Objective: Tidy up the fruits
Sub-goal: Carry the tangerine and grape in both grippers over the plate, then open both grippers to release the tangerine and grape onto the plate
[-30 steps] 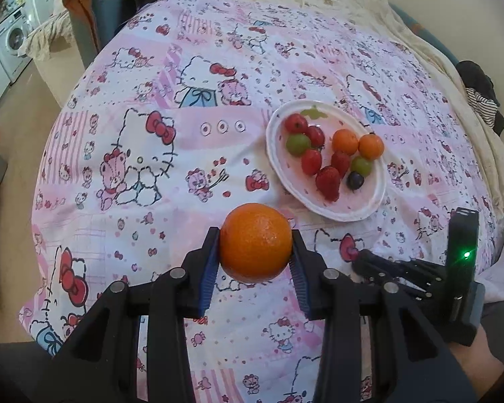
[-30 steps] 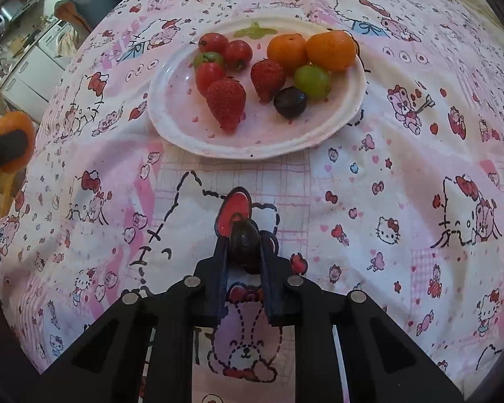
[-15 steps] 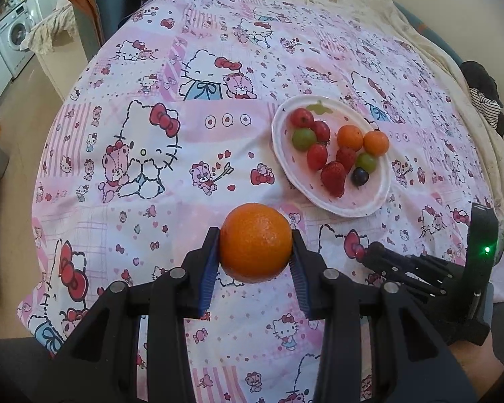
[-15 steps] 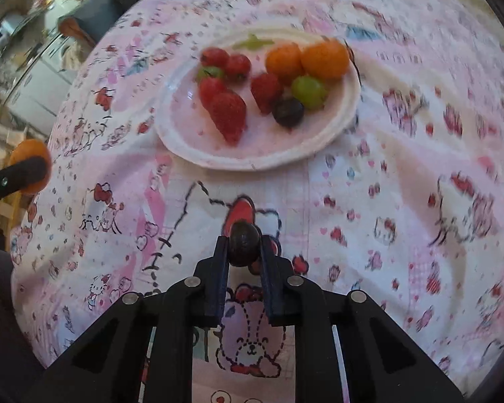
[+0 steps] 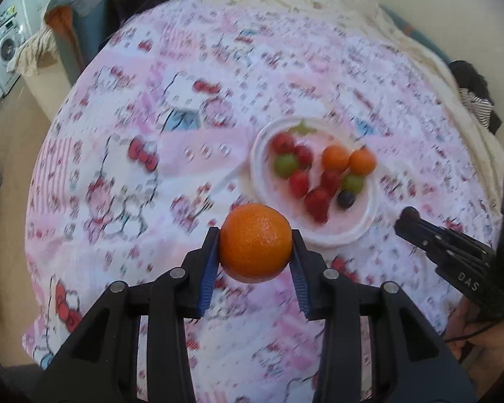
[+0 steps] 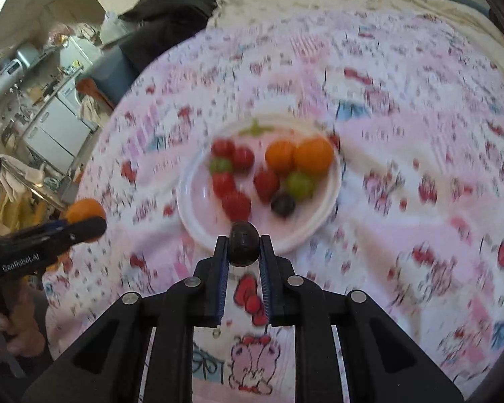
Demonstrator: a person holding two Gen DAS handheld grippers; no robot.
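Most of what lies under your grippers is a bed covered by a pink cartoon-print sheet (image 5: 124, 154), blurred in both wrist views, with a cream blanket (image 5: 319, 3) bunched along its far edge. Beyond the bed's left side you can make out a washing machine (image 5: 3, 47) in the left wrist view.

On the sheet sits a white plate (image 6: 191, 221), already carrying a cluster of small fruit: two little oranges (image 6: 314, 155) touching each other at the far right of the pile, two green grapes (image 6: 299, 184), several strawberries (image 6: 237, 205) and red round fruits, and one dark grape (image 6: 282, 204) near the plate's near side.

Your left gripper (image 5: 255, 245) has its jaws parted about a fruit's width and pressed on both sides of a large orange (image 5: 255, 242), held above the sheet just short of the plate's near-left rim. In the right wrist view that same orange shows at the far left edge.

Your right gripper (image 6: 244, 245) has its jaws drawn narrow, pinching a small dark round fruit (image 6: 244, 242) at the tips, held off the sheet; in that view it overlaps the plate's near rim.
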